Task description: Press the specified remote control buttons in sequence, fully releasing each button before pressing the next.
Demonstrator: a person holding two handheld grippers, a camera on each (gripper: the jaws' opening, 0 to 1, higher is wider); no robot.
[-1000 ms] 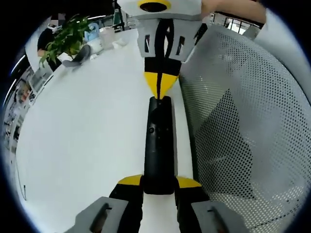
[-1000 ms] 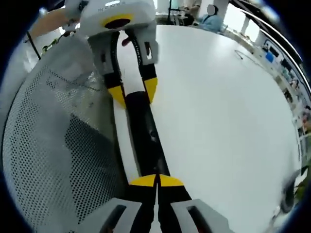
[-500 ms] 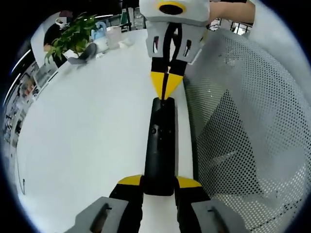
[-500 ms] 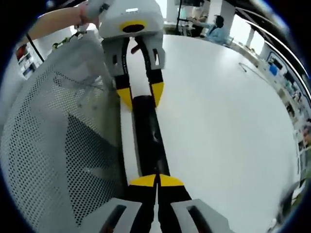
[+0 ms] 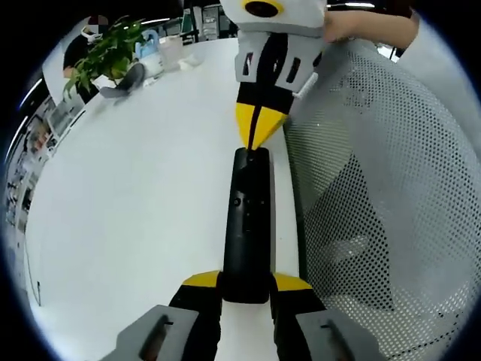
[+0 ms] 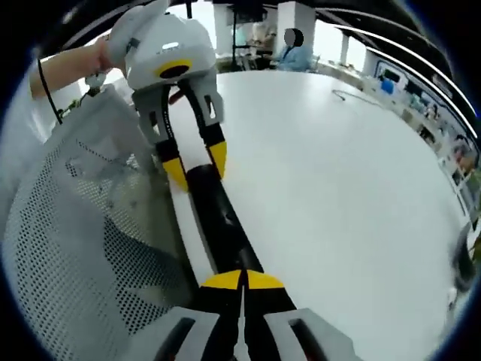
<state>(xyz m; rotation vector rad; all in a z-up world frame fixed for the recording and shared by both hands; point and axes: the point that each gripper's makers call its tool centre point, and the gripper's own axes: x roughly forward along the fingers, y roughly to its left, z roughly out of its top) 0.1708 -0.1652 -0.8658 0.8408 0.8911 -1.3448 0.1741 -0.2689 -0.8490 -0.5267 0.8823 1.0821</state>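
Note:
A long black remote lies along the white table, beside a mesh panel. My left gripper is shut on its near end, one yellow-tipped jaw on each side. From the top of the left gripper view my right gripper comes down, shut, its yellow tips meeting at the remote's far end. In the right gripper view the right gripper is shut with its tips over the end of the remote. At the remote's other end the left gripper clasps it.
A white perforated mesh panel runs close along one side of the remote and fills the left of the right gripper view. A potted plant and cups stand at the table's far end. A hand holds the right gripper.
The right gripper view has tilted, so the remote now runs more slantwise in it. The right gripper's shut tips stay at the remote's end. The left gripper's hold is unchanged.

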